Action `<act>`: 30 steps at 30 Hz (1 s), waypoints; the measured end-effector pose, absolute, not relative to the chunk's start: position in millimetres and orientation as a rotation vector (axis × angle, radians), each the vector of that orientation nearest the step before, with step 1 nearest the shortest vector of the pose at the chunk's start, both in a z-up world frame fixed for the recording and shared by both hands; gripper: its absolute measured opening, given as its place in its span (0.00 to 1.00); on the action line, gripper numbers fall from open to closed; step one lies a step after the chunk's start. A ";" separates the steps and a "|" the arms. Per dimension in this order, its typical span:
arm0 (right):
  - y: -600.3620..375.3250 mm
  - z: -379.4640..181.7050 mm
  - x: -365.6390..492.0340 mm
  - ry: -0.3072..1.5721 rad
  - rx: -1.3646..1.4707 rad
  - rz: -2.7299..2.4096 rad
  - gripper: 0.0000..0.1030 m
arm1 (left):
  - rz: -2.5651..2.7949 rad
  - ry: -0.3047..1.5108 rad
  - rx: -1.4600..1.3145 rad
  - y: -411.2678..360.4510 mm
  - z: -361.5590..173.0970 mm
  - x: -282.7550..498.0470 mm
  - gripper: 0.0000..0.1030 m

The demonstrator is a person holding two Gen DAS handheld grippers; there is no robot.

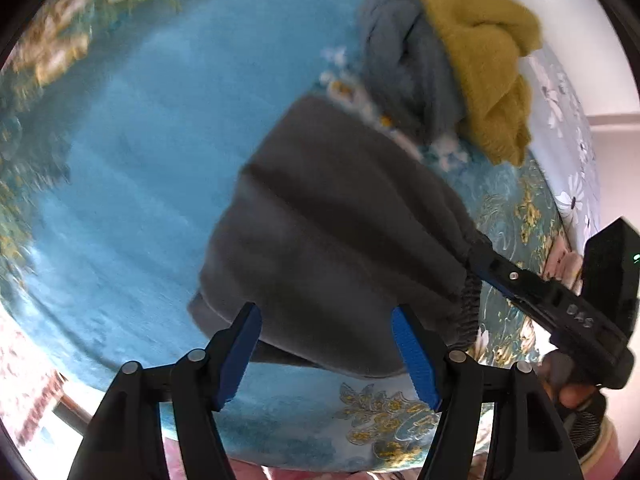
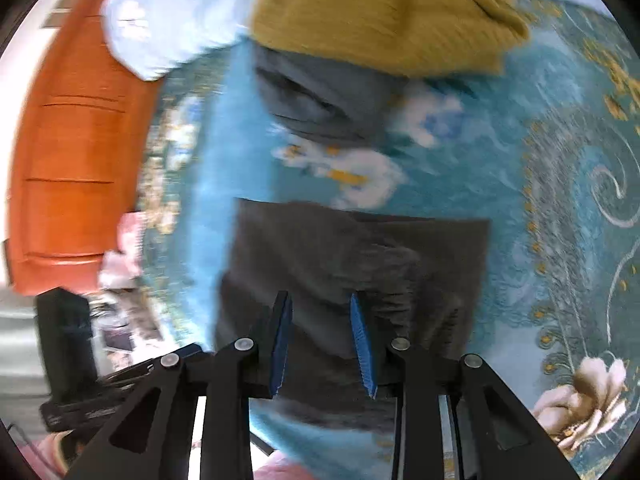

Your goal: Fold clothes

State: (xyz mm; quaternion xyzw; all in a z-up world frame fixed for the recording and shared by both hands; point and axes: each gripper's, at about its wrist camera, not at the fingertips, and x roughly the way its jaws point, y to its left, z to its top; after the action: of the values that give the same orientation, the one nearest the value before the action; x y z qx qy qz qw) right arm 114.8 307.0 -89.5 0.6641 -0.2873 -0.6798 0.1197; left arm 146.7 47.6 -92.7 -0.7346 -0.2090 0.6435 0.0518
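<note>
A dark grey garment (image 1: 332,240) with an elastic waistband lies folded on the blue floral bedspread (image 1: 140,160). My left gripper (image 1: 326,352) is open, its blue pads just above the garment's near edge. In the left wrist view my right gripper (image 1: 476,258) touches the garment's right edge by the waistband. In the right wrist view the right gripper (image 2: 320,344) is open over the same garment (image 2: 360,264). A mustard knit garment (image 1: 484,56) lies on a blue-grey one (image 1: 404,60) further back; both also show in the right wrist view, mustard (image 2: 380,12) over blue-grey (image 2: 320,100).
A pale floral pillow (image 2: 160,20) lies at the bed's far side, by an orange wooden headboard (image 2: 76,140). The bed edge runs close below my left gripper (image 1: 280,432). Dark equipment (image 2: 68,344) stands off the bed at left.
</note>
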 end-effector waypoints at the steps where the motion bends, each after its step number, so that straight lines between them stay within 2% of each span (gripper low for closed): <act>1: 310.8 -101.0 116.8 -0.853 1.982 -1.977 0.29 | 1.927 -0.668 -2.266 46.3 -105.7 146.4 0.69; 4: 321.2 -117.2 121.9 -0.862 2.055 -1.955 0.10 | 1.855 -0.776 -2.369 40.2 -139.4 146.4 0.69; 6: 318.3 -117.5 119.1 -0.807 2.082 -1.953 0.09 | 1.836 -0.825 -2.397 37.9 -150.3 145.5 0.69; 10: 309.0 -113.4 114.4 -0.664 2.116 -1.954 0.09 | 1.810 -0.799 -2.392 40.1 -146.8 142.6 0.69; 13: 319.3 -105.1 115.2 -0.797 2.106 -1.931 0.15 | 1.786 -0.850 -2.323 32.7 -128.2 140.5 0.69; 14: 323.3 -97.6 116.6 -0.839 2.078 -1.942 0.19 | 1.794 -0.874 -2.292 28.2 -120.8 139.2 0.69; 15: 328.3 -87.8 119.4 -0.866 2.046 -1.970 0.27 | 1.806 -0.896 -2.262 23.5 -113.4 137.9 0.69; 17: 338.7 -73.7 126.5 -0.900 1.996 -2.025 0.35 | 1.867 -0.908 -2.211 12.4 -99.2 133.1 0.69; 19: 340.7 -79.6 132.7 -0.936 2.004 -2.006 0.47 | 1.923 -0.883 -2.204 4.2 -95.1 127.1 0.70; 20: 341.7 -82.6 135.8 -0.954 2.008 -1.997 0.58 | 1.949 -0.869 -2.204 0.3 -93.7 124.1 0.70; 21: 342.7 -85.5 138.9 -0.973 2.012 -1.987 0.65 | 1.965 -0.857 -2.212 -2.1 -95.9 121.2 0.73; 24: 345.7 -94.3 148.2 -1.027 2.024 -1.957 0.81 | 1.958 -0.797 -2.233 -1.1 -106.9 114.1 0.76; 27: 348.7 -103.1 157.5 -1.081 2.034 -1.926 0.92 | 1.917 -0.723 -2.244 4.5 -118.8 108.1 0.77; 30: 351.3 -112.3 166.2 -1.131 2.046 -1.899 0.93 | 1.875 -0.651 -2.253 10.2 -130.7 102.2 0.79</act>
State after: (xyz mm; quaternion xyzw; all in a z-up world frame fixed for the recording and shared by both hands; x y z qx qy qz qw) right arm 166.2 351.3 -112.3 0.6778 -0.3748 -0.6291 0.0651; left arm 102.2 10.2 -130.7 -0.7486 -0.2162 0.6230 0.0694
